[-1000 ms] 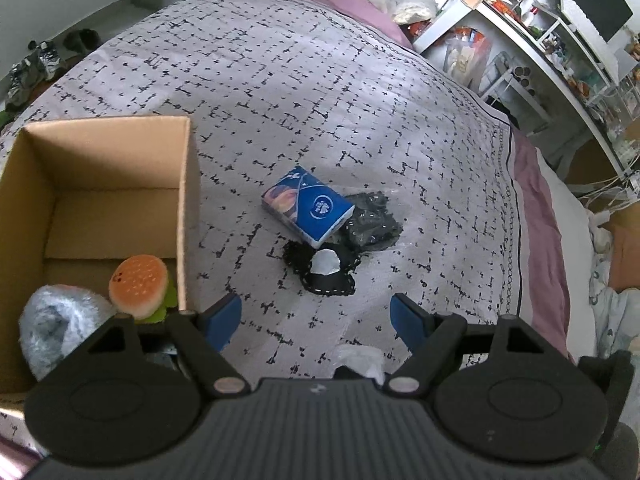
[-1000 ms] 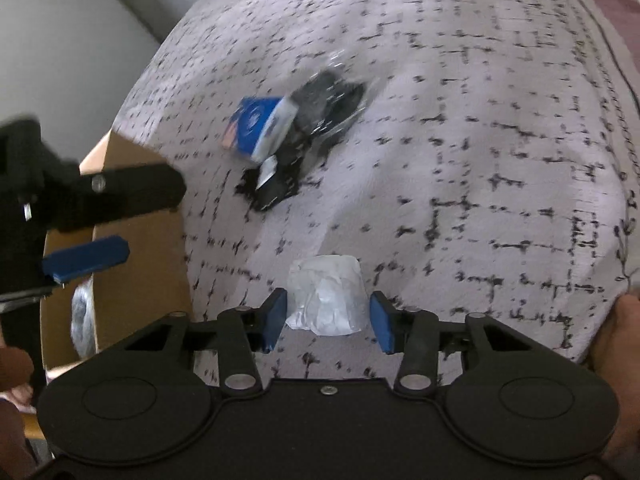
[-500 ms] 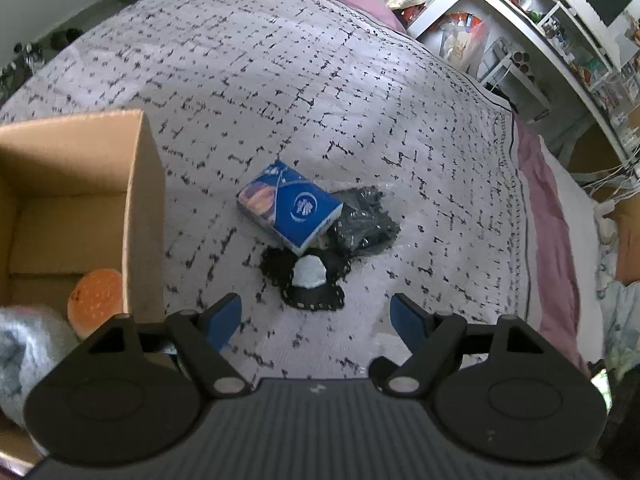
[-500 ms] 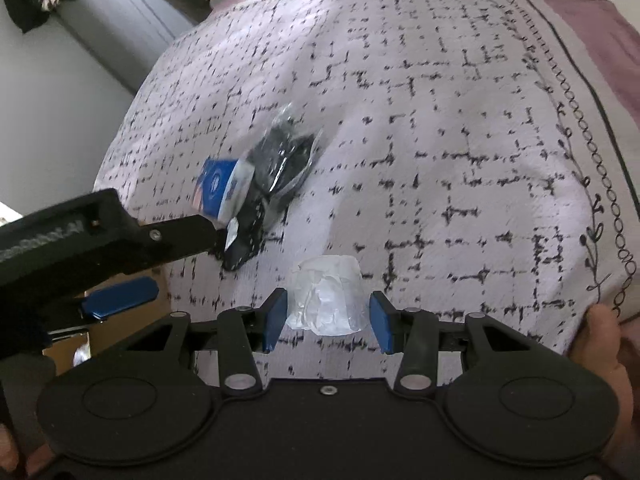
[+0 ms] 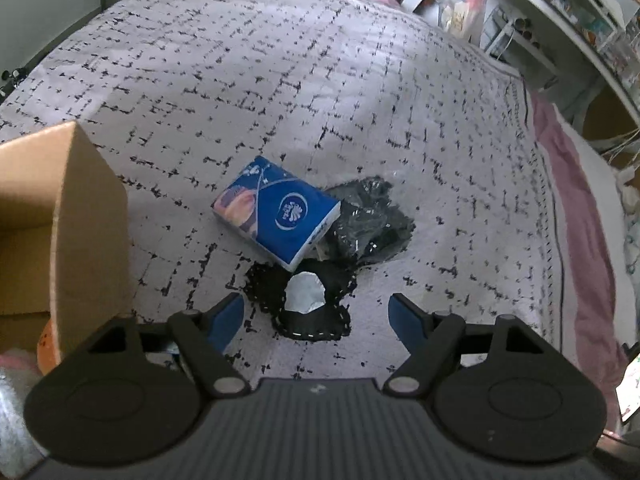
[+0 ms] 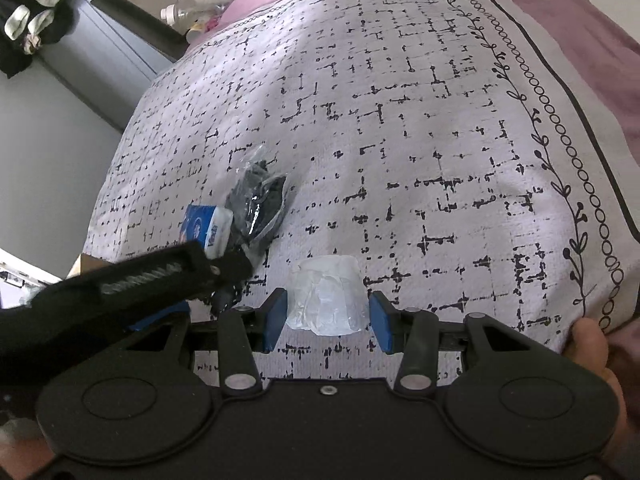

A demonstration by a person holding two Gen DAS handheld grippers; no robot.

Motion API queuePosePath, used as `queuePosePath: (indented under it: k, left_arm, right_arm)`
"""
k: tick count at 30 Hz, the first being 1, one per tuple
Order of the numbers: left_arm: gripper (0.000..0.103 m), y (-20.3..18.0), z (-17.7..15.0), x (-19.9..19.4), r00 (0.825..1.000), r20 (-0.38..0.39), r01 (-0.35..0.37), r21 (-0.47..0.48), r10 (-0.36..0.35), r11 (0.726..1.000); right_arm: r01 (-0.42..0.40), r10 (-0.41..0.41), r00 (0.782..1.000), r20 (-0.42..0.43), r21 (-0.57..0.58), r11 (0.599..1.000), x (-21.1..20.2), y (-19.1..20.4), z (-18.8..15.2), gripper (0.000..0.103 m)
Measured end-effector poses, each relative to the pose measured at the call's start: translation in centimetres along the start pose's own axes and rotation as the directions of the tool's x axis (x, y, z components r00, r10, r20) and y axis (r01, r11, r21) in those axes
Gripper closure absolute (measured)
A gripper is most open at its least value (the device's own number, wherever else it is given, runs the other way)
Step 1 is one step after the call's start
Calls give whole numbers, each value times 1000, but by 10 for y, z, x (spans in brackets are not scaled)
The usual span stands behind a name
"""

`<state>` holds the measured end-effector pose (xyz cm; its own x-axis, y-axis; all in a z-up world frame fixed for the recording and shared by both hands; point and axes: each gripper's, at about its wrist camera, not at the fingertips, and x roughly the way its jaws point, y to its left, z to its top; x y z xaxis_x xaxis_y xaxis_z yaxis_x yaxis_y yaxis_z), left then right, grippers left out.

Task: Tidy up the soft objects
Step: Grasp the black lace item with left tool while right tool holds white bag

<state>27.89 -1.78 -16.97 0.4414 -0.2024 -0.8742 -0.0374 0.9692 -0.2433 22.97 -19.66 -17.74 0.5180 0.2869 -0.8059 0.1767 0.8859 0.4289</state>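
A blue tissue pack point(image 5: 278, 217) lies on the patterned bedspread point(image 5: 320, 80), leaning on a black bundle in clear plastic point(image 5: 370, 224). A black lace-edged piece with a white patch point(image 5: 306, 304) lies just ahead of my left gripper point(image 5: 316, 316), which is open and empty above it. The cardboard box point(image 5: 68, 220) stands to the left, with an orange plush point(image 5: 48, 344) inside. My right gripper point(image 6: 328, 312) holds a white plastic-wrapped roll point(image 6: 326, 294) between its pads. The left gripper's arm point(image 6: 120, 284) crosses the right wrist view, in front of the tissue pack point(image 6: 208, 228) and bundle point(image 6: 260, 204).
A white shelf unit with clutter point(image 5: 540, 8) stands beyond the bed on the right. A pink sheet edge point(image 5: 580, 216) runs along the bed's right side. A grey cabinet point(image 6: 120, 40) and hanging clothes point(image 6: 28, 20) are at the far left.
My left gripper has moved right and closer to the pile, so the box has slid toward the left edge. My right gripper has lifted and tilted up with the white roll in it.
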Motion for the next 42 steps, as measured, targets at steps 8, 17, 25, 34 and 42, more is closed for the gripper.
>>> queuePosePath:
  k: [8,17,25,34,42]
  left_arm:
    - [26,-3,2,26,998,-22,-63,31,63,998]
    - [53,-6,-1,24,999,15,-42,68,41,997]
    - [65,-4,-13,5,1000,5,3,41,-3,999]
    - [69,-1,-18,-32,997,71,27,12,-28,1000]
    - [69,6,-21,-67,990,131,44,-7,-43,999]
  right_arm:
    - [-9,10,1000,-21,7,1000,6,-1,2,59]
    - [-16,16,1000,-19,15,1000,6,-2,4,59]
    - [-17,17,1000,3,16,1000,-1,-3,2,59]
    - [-45,47,998,51,-35,998,-16,4,1,59]
    - [-79,89,991,101,-95,992,-31,14,0,59]
